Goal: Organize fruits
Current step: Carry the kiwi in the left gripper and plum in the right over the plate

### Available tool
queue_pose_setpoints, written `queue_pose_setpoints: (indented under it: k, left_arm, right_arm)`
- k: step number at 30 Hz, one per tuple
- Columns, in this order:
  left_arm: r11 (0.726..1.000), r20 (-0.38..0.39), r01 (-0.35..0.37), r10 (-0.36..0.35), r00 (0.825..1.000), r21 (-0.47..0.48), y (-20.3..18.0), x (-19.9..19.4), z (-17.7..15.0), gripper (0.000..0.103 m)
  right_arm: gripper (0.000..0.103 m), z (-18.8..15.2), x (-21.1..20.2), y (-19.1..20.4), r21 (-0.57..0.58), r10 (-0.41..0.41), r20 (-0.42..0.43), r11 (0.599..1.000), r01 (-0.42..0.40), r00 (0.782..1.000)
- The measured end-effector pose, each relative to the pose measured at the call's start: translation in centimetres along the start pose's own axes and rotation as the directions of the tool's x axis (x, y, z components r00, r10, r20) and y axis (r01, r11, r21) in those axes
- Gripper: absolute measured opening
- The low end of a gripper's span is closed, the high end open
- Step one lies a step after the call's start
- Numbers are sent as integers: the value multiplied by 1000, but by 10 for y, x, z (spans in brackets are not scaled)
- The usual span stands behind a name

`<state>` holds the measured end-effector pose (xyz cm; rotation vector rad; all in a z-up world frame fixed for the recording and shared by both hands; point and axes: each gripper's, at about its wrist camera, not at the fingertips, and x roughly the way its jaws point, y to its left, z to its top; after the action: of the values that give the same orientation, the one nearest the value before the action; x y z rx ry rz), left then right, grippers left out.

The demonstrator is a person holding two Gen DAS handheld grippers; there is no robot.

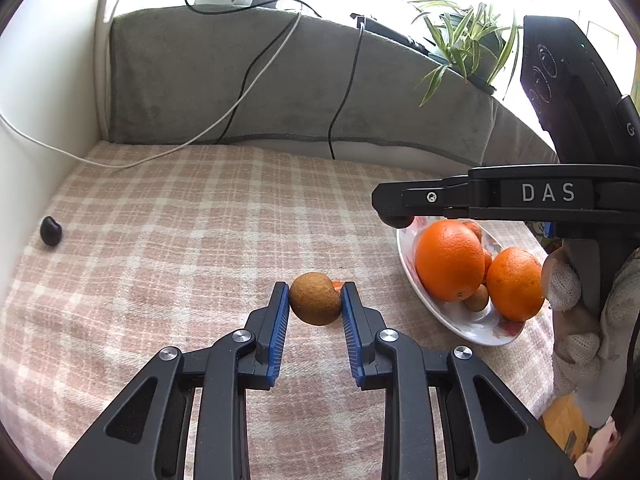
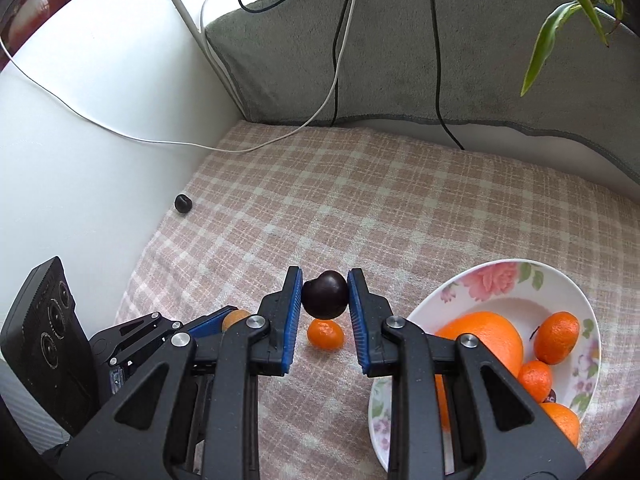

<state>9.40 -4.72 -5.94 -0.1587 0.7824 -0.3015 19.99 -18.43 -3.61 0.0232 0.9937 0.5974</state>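
Observation:
My left gripper (image 1: pixel 315 300) is shut on a small round brown fruit (image 1: pixel 315 298), held above the checked cloth. My right gripper (image 2: pixel 324 296) is shut on a dark plum (image 2: pixel 324 295); in the left wrist view its black body (image 1: pixel 500 196) reaches over the bowl. A small tangerine (image 2: pixel 325 334) lies on the cloth just below the plum. The flowered white bowl (image 2: pixel 500 280) at the right holds a big orange (image 2: pixel 484 340) and smaller tangerines (image 2: pixel 557 337). The bowl (image 1: pixel 460 326) also shows two oranges (image 1: pixel 450 260) in the left wrist view. Another dark plum (image 1: pixel 51 230) lies far left by the wall.
A white wall (image 2: pixel 100 120) borders the cloth on the left, a grey padded backrest (image 1: pixel 240 80) stands behind. White and black cables (image 1: pixel 248 84) hang over it onto the cloth. A potted plant (image 1: pixel 464 40) sits at the back right. A gloved hand (image 1: pixel 568 292) holds the right gripper.

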Motion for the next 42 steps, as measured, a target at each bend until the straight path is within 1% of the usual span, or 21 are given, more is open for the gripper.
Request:
queue_pose_setpoints:
  k: [9,17,25,31,42]
  left_arm:
    - [999,9,45,-45,999,25,-15,14,15,25]
    - [993,2,99,-100,995,64,-44,20,16,25]
    - [980,-20,149,-148,989,128,-81,20,8,25]
    - [971,-44,171,-166,985,165,-102,26,4,25]
    - [964,-53,159,-151,987,211,-121,31,5,25]
  right_arm:
    - [24,-9,-44,-34,38,-22,65,999,20,998]
    - [24,-14,-70,-77,107,-62,96,993,52,993]
    - [24,-21,-73,-102,150,-66,98,987,51,993]
    - [24,-24,-73,-113,169,-53,98,985,36,994]
    - [24,-26,-70,-124,191,-40,92,981,22,995]
